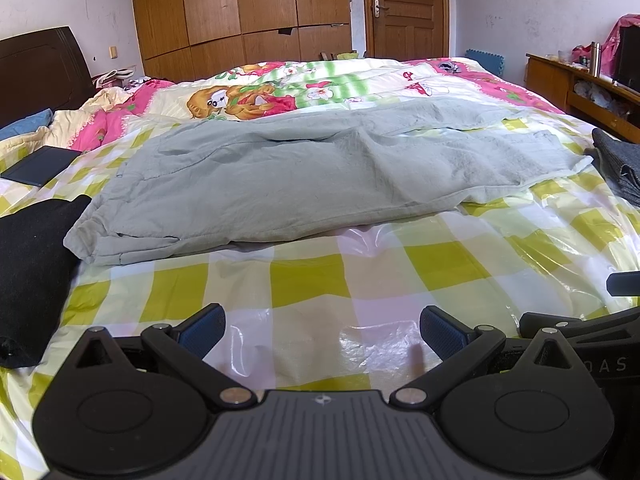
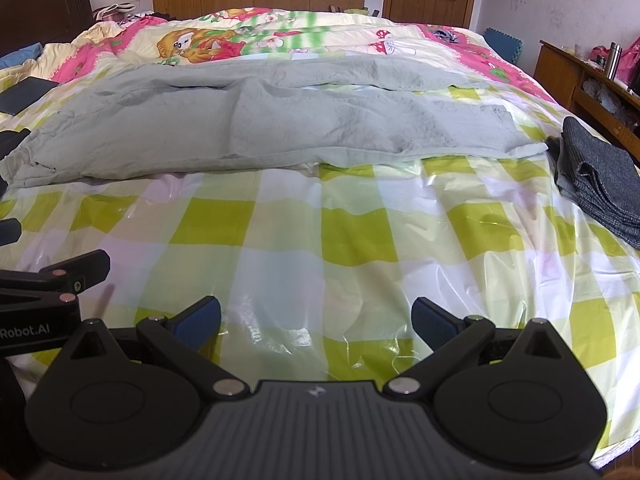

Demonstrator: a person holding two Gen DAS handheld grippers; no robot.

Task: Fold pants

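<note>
Grey-green pants (image 1: pixel 304 172) lie spread across the bed on a green-and-white checked plastic sheet (image 1: pixel 320 272), waistband at the left, legs running right; they also show in the right wrist view (image 2: pixel 256 124). My left gripper (image 1: pixel 322 330) is open and empty, low over the sheet, well short of the pants' near edge. My right gripper (image 2: pixel 316 322) is open and empty too, over the sheet (image 2: pixel 320 232) to the right of the left one. The left gripper's side shows at the left edge of the right wrist view (image 2: pixel 60 280).
A black garment (image 1: pixel 32 268) lies at the left. Folded dark grey clothes (image 2: pixel 600 176) lie at the right bed edge. A dark flat book-like item (image 1: pixel 40 164) sits far left. A cartoon quilt (image 1: pixel 280 88) covers the far bed. A wooden shelf (image 1: pixel 576 80) stands right.
</note>
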